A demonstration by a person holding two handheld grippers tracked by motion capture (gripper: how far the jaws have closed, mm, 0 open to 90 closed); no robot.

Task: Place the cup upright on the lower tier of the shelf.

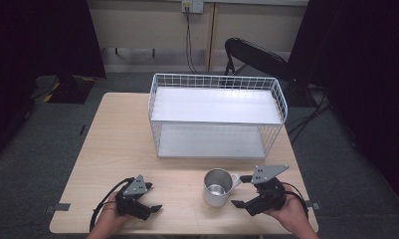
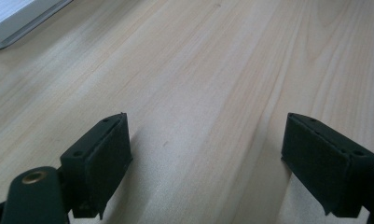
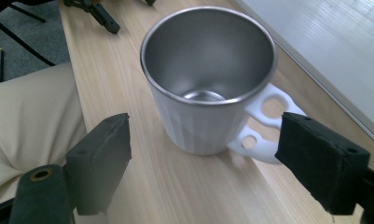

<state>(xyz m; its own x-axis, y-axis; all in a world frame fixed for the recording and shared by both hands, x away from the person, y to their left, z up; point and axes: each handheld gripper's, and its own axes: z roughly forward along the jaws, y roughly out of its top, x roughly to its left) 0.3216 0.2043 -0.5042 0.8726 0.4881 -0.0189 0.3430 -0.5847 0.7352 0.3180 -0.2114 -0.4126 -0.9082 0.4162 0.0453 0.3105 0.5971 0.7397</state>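
Observation:
A white mug (image 1: 216,188) with a steel lining stands upright near the table's front edge, its handle (image 1: 234,180) turned to the right. My right gripper (image 1: 240,190) is open just right of it, and the handle lies between the spread jaws. In the right gripper view the mug (image 3: 208,93) sits close ahead of the right gripper (image 3: 204,119), its two-holed handle (image 3: 264,126) near the right jaw; nothing is clamped. My left gripper (image 1: 153,197) rests open at the front left, apart from the mug. The left gripper (image 2: 205,119) has only bare wood between its jaws.
A white two-tier wire shelf (image 1: 281,99) takes up the back middle of the wooden table (image 1: 117,144). Its base edge (image 3: 324,42) runs close behind the mug, and a corner (image 2: 17,18) shows far left. A black chair (image 1: 256,55) stands beyond the table.

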